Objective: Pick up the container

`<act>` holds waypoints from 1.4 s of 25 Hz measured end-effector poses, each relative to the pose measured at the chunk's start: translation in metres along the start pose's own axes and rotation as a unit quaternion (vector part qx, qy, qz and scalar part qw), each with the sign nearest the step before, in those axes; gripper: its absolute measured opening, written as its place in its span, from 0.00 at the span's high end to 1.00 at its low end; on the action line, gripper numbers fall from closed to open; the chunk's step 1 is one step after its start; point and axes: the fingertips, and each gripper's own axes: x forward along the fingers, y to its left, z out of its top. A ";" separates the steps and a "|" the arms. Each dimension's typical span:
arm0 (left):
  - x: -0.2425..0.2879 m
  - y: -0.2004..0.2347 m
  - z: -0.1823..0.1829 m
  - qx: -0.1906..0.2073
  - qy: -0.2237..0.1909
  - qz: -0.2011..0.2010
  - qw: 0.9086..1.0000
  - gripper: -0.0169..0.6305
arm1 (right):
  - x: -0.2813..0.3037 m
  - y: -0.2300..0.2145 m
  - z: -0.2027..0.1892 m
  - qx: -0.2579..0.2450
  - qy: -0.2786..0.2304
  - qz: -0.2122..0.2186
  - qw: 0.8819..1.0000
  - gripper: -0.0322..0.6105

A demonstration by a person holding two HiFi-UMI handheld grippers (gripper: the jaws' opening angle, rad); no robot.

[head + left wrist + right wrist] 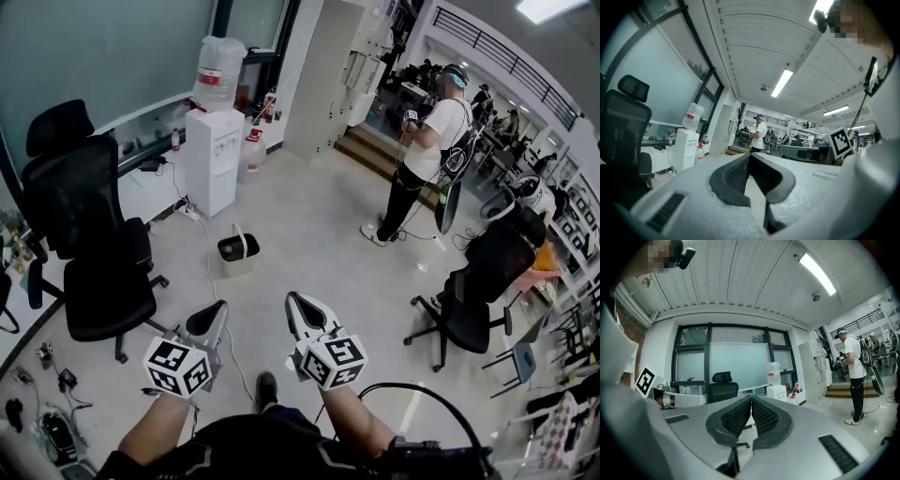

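Your left claw [214,319] and your right claw [302,313] are both clenched on nothing: in each gripper view the ribbed pads meet with only the room beyond them. Both point level, out over the pale floor [319,244].

The small cream bucket-like container with a dark inside [238,253] stands on that floor well ahead of you and below the line of the claws, near the foot of the white water dispenser [214,157], with a white cable [215,281] running past it. It lies slightly to the left of the gap between your hands, so the left claw is nearer. By my reading, you must dip down and forward to reach it.

The container sits upright with its mouth facing up, and a thin hoop handle stands over the opening. Its rim looks a little wider across the head view than deep, though this is too small to be sure.
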 end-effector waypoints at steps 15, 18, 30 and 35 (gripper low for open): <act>0.123 0.031 0.013 -0.005 0.017 0.048 0.999 0.96 | 0.058 -0.103 0.027 0.009 -0.028 0.031 0.999 0.94; 0.140 0.040 0.013 -0.013 0.020 0.064 0.998 0.96 | 0.069 -0.121 0.029 0.018 -0.028 0.031 0.999 0.94; 0.212 0.043 0.011 -0.009 0.027 0.101 0.994 0.96 | 0.097 -0.191 0.031 0.019 -0.023 0.065 0.997 0.93; 0.234 0.037 0.009 -0.011 0.033 0.108 0.994 0.96 | 0.104 -0.212 0.032 0.018 -0.021 0.077 0.997 0.94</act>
